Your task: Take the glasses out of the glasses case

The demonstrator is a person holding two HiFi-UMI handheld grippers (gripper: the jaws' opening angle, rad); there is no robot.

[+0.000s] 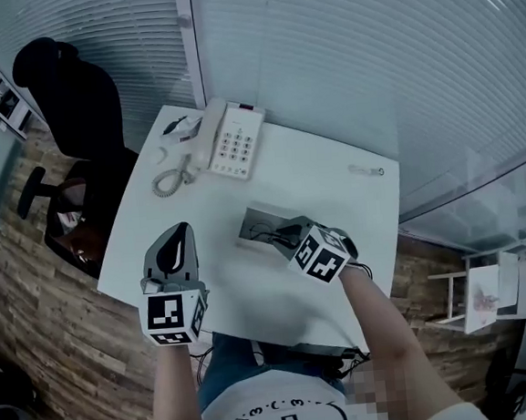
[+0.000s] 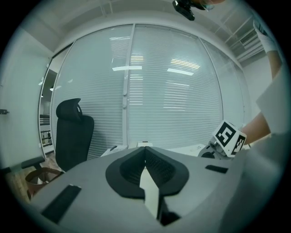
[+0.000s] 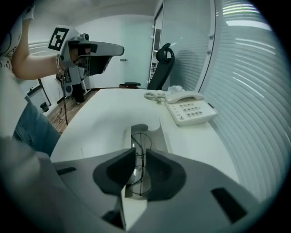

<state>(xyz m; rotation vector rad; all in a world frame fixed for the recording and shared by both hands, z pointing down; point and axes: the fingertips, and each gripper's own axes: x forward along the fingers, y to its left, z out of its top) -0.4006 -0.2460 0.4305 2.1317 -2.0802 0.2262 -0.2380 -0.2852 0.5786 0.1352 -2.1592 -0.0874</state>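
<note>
An open white glasses case [image 1: 257, 221] [image 3: 160, 132] lies in the middle of the white table [image 1: 335, 198]. Thin wire-rimmed glasses [image 3: 142, 142] lie inside it. My right gripper [image 1: 288, 234] [image 3: 141, 153] points steeply down over the case. Its jaws stand a narrow gap apart, with the bridge of the glasses between the tips; I see no pad pressing on the wire. My left gripper [image 1: 186, 229] [image 2: 144, 149] is shut with nothing in it. It hovers near level over the table's left part, well apart from the case.
A white desk phone [image 1: 230, 142] [image 3: 188, 109] with a coiled cord sits at the table's far left corner. A black office chair [image 1: 71, 102] [image 2: 72, 132] stands beyond the left edge. Blinds on glass walls close off the back. A small object [image 1: 367, 170] lies at the far right.
</note>
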